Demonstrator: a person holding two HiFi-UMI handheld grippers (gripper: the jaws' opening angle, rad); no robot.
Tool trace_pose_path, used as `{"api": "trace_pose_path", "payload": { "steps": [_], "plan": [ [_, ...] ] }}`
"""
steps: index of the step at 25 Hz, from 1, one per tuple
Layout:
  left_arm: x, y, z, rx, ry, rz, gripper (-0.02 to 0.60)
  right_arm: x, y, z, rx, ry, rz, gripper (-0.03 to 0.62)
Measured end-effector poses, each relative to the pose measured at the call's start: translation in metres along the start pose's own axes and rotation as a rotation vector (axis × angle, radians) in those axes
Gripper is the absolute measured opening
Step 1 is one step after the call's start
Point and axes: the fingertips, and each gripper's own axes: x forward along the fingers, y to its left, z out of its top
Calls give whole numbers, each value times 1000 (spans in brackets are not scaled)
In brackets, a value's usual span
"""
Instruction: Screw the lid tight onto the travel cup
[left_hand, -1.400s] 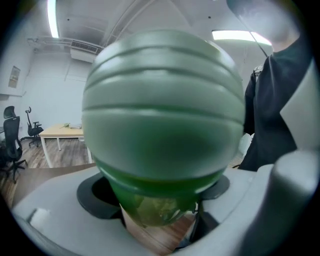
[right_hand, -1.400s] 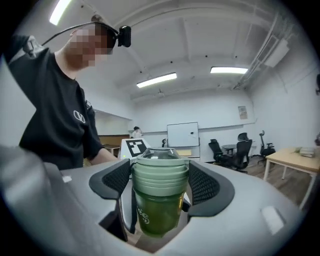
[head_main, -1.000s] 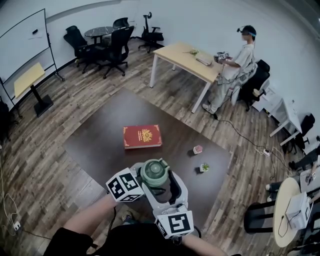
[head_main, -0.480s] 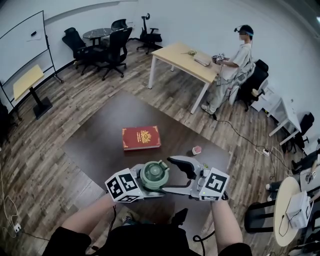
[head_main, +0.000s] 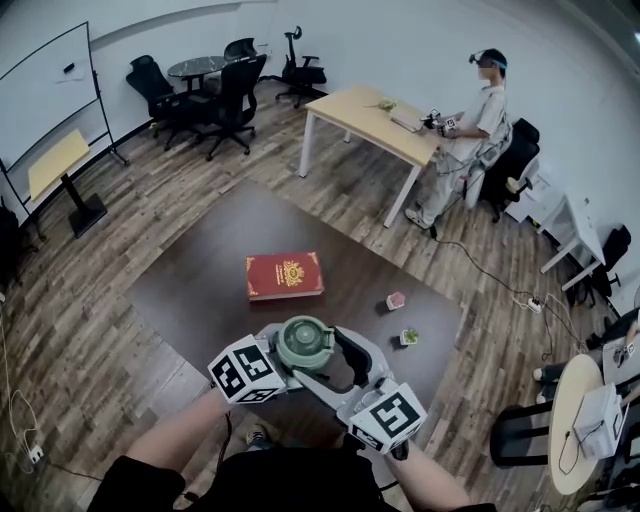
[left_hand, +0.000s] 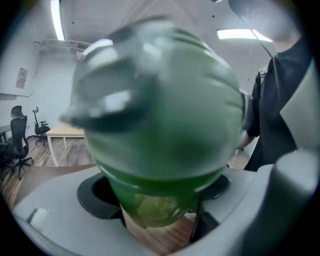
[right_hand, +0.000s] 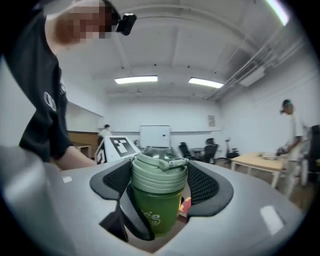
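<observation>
While the dark worktop (head_main: 190, 290) and the red book (head_main: 285, 274) on it look just as they did a sec ago, the change is all in the right tool (right_hand: 159, 187). Its marker cube (head_main: 393, 418) now sits low and to the right of the travel cup (right_hand: 152, 212). One sec back it hung straight below the cup, close to the person's body. Half a sec back it had swung out wide to the right, w/ the forearm stretched out behind it. So it's now partway back. Its jaws have just closed a touch further. The right gripper view shows the ribbed black pads (right_hand: 202, 182) against both sides of the pale green lid (right_hand: 159, 170), so this tool is clamped on the lid.

The left tool (left_hand: 160, 212) hasn't budged vs either earlier frame. Its cube (head_main: 245, 370) keeps the same spot left of the cup, jaws clamped on the cup's dark green body. That body fills the left gripper view, blurred up top.

The cup is held upright in the air over the near part of the worktop, btwn the two tools, lid on top, same place throughout.

Small stuff is unchanged too: the pink pot (head_main: 396, 299) and tiny plant pot (head_main: 408, 336) stand near each other, right of the book and apart from it.
</observation>
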Motion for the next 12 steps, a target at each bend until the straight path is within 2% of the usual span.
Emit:
{"api": "trace_pose_path", "payload": {
  "steps": [3, 4, 5, 6, 8, 12],
  "plan": [
    [3, 0, 0, 22, 3, 10, 411, -3, 2, -3, 5, 10, -367, 368],
    [4, -2, 1, 26, 1, 5, 411, -5, 3, -4, 18, 9, -450, 368],
    [6, -3, 1, 22, -2, -2, 405, -6, 2, -5, 36, 9, -497, 367],
    [7, -4, 0, 14, -3, -6, 405, -7, 1, -7, 45, 15, -503, 367],
    [8, -4, -3, -1, -5, -9, 411, -4, 3, -9, 33, 28, -426, 370],
    [0, -6, 3, -7, -23, -21, 411, -10, 8, 4, 64, -38, -97, 371]
  ]
}}
